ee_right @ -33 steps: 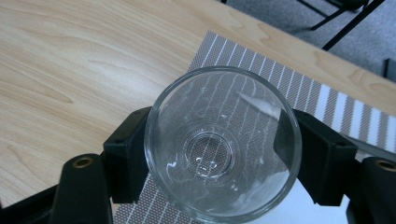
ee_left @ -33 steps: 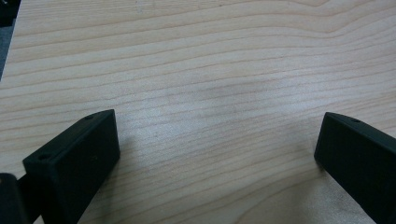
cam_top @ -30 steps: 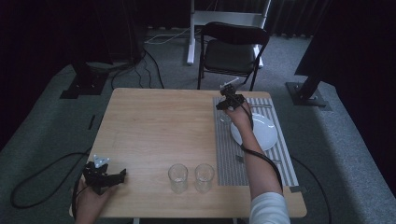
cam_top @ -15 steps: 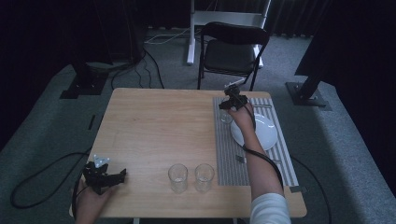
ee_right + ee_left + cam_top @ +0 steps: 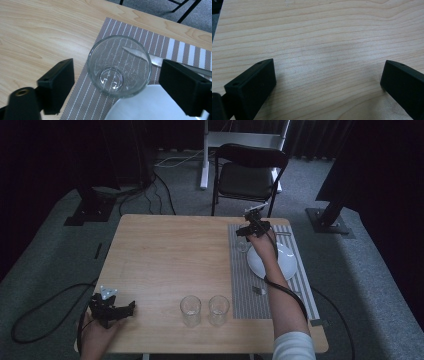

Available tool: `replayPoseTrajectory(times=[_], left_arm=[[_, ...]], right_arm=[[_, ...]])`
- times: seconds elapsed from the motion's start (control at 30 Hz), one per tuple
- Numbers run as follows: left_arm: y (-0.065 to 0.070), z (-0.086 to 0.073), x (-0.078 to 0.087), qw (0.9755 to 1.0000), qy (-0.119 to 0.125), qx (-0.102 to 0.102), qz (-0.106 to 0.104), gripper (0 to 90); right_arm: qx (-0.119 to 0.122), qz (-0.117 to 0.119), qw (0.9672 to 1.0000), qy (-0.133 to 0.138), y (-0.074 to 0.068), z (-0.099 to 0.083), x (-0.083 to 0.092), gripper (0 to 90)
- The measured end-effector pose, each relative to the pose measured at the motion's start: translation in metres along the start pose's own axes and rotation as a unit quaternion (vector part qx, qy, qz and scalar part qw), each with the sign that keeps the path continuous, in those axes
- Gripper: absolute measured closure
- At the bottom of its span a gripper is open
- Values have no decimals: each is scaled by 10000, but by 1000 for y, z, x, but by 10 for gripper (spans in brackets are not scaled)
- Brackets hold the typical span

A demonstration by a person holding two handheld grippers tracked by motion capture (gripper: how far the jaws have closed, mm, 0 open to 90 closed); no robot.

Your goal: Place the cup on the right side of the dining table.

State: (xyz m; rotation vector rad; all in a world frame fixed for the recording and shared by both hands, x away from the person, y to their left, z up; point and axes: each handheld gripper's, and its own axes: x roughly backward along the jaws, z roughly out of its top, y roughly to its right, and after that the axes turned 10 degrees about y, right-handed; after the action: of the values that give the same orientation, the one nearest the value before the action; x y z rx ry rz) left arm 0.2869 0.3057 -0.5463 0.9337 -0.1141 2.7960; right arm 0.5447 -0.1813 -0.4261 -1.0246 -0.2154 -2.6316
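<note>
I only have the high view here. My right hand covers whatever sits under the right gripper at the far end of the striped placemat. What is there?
Observer: A clear drinking glass, upright and empty, stands between the open jaws of the right gripper.
Operator: Are the jaws touching it?
Observer: No, there is a gap on each side of the glass.
Operator: Anything close by it?
Observer: A metal knife lies on the striped placemat just behind the glass, and the white plate edge sits right next to its base.
Operator: And the left gripper?
Observer: The left gripper is open over bare wooden table.
</note>
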Motion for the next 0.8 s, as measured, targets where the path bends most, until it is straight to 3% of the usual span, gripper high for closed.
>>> replayPoseTrajectory(times=[0.7, 0.8], left_arm=[[0, 0, 0, 10000, 1, -3, -6, 4], [0, 0, 0, 10000, 1, -3, -6, 4]], right_arm=[[-199, 203, 9988, 405, 4, -40, 41, 127], [-127, 186, 9990, 385, 3, -51, 46, 126]])
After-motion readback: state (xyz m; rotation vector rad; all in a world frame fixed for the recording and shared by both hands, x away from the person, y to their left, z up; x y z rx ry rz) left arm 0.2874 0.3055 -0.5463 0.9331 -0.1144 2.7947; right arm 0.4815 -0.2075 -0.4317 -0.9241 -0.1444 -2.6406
